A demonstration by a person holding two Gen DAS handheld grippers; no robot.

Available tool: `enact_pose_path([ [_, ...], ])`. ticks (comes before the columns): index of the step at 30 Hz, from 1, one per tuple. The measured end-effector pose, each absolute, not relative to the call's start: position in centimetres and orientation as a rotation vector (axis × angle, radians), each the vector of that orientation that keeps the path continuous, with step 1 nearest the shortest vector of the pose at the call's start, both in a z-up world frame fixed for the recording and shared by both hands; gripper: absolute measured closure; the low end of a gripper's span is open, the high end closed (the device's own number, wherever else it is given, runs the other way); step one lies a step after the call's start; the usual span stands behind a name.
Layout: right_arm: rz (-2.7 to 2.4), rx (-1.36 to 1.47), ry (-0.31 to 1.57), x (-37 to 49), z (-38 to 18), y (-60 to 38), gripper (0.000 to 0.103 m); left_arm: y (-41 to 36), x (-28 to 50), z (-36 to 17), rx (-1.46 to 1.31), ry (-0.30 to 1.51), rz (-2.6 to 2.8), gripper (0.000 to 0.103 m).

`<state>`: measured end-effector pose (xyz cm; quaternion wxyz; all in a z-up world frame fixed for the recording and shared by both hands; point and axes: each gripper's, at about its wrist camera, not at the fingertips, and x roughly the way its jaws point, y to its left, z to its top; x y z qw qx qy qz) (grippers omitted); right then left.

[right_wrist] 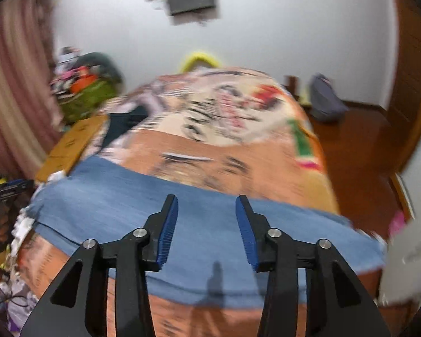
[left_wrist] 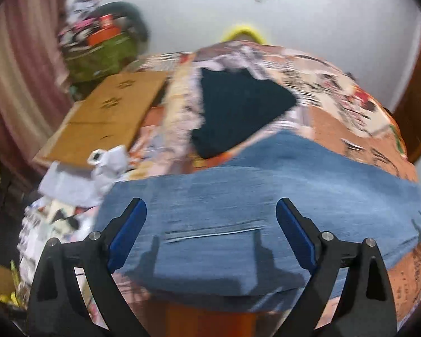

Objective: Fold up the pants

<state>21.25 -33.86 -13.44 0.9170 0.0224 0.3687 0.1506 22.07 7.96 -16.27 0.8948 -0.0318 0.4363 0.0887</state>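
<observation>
Nearest the left wrist camera, the left gripper [left_wrist: 211,210] hangs over the near end of the blue denim pants [left_wrist: 266,185], its jaws spread wide apart with nothing between them. A stitched pocket seam runs across the cloth just ahead of the blue pads, and the gripper's shadow falls on the fabric. In the right wrist view the right gripper [right_wrist: 206,210] likewise sits above the pants [right_wrist: 143,193], jaws released and holding nothing, though parted less widely than the left pair.

The pants lie flat across the near part of the bed [left_wrist: 350,95], which is covered with an orange and cream patterned blanket [right_wrist: 238,140]; one edge of the denim reaches the bed's near side. Beyond them, a dark folded garment [left_wrist: 238,106] rests on the blanket. To the left of the bed lies a flat cardboard sheet [left_wrist: 106,115], with crumpled white papers [left_wrist: 109,165] near it. Farther back stands a green bag [left_wrist: 101,53] heaped with things, beside a pink curtain [left_wrist: 19,64]. Both views are blurred.
</observation>
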Motion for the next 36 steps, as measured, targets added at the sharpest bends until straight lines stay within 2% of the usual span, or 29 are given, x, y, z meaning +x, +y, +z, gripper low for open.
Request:
enact_pose_path([
  [10, 0.564, -0.124, 0.825, 27.5, -16.8, -19.8, 0.059, 18.7, 18.2, -20.6, -0.273, 0.994, 0.34, 0.009],
  [18, 0.68, -0.18, 0.901, 31.9, -19.3, -12.7, 0.059, 21.0, 17.5, -24.8, -0.544, 1.061, 0.257, 0.009],
  [20, 0.693, -0.182, 0.926, 33.2, -19.8, -11.3, 0.059, 20.7, 17.9, -25.7, -0.6, 1.067, 0.198, 0.013],
  [22, 0.706, -0.175, 0.951, 34.6, -20.5, -10.0, 0.059, 20.5, 18.5, -26.3, -0.641, 1.068, 0.149, 0.026],
  [24, 0.708, -0.162, 0.979, 36.4, -21.4, -8.9, 0.059, 20.3, 19.3, -26.5, -0.656, 1.064, 0.139, 0.031],
  [26, 0.711, -0.139, 1.016, 37.8, -22.4, -8.2, 0.059, 20.3, 19.8, -26.5, -0.654, 1.047, 0.146, 0.043],
  [27, 0.714, -0.131, 1.04, 38.2, -22.9, -7.9, 0.059, 20.3, 20.1, -26.5, -0.643, 1.038, 0.167, 0.055],
  [28, 0.721, -0.139, 1.082, 38.6, -23.8, -7.4, 0.061, 20.5, 20.1, -26.3, -0.628, 1.027, 0.183, 0.075],
  [29, 0.729, -0.148, 1.101, 38.8, -24.2, -6.9, 0.07, 20.7, 20.0, -26.2, -0.613, 1.017, 0.206, 0.089],
  [36, 0.706, -0.208, 1.101, 38.3, -25.1, -6.1, 0.075, 19.7, 18.4, -24.2, -0.41, 0.933, 0.276, 0.089],
])
